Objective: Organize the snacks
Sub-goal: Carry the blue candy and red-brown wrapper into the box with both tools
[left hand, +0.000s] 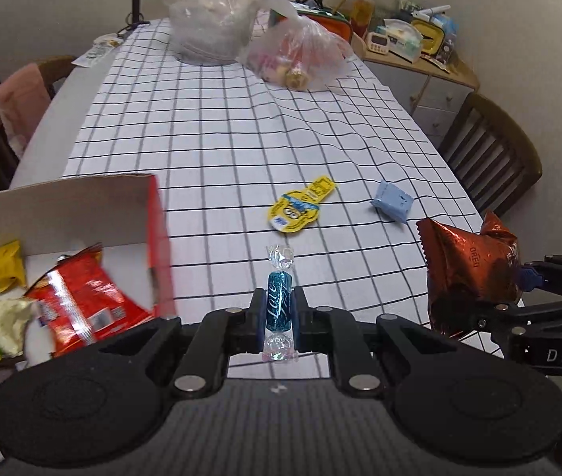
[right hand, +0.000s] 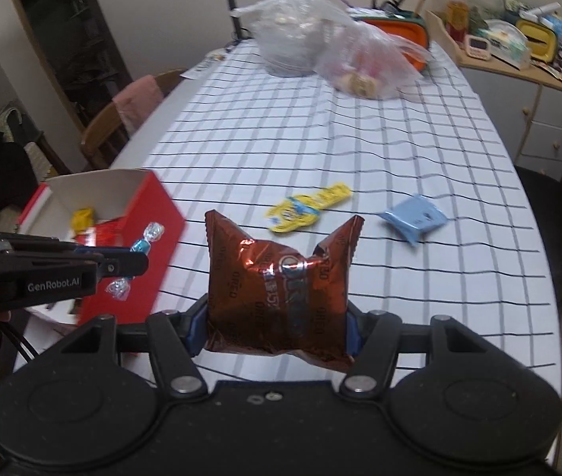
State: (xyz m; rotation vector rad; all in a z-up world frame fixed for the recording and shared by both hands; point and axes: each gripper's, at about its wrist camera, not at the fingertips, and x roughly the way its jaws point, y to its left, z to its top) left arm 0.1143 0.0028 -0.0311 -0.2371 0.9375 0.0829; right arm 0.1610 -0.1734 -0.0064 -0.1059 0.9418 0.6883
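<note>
Open checked cloth (left hand: 241,139) between red box (right hand: 150,238) and table edge

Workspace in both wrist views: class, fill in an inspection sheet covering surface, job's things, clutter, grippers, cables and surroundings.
Surface: white tablecloth with black grid, slightly rumpled.
Job's things: red cardboard box holding snack packets; yellow flat packet and light blue packet lie loose.
Clutter: two clear plastic bags at far end.
Grippers: left hand-held gripper shut on blue twist-wrapped candy; right hand-held gripper shut on brown foil Oreo packet.
Cables: black cable under left handle.
Surroundings: wooden chairs, cluttered sideboard.
</note>
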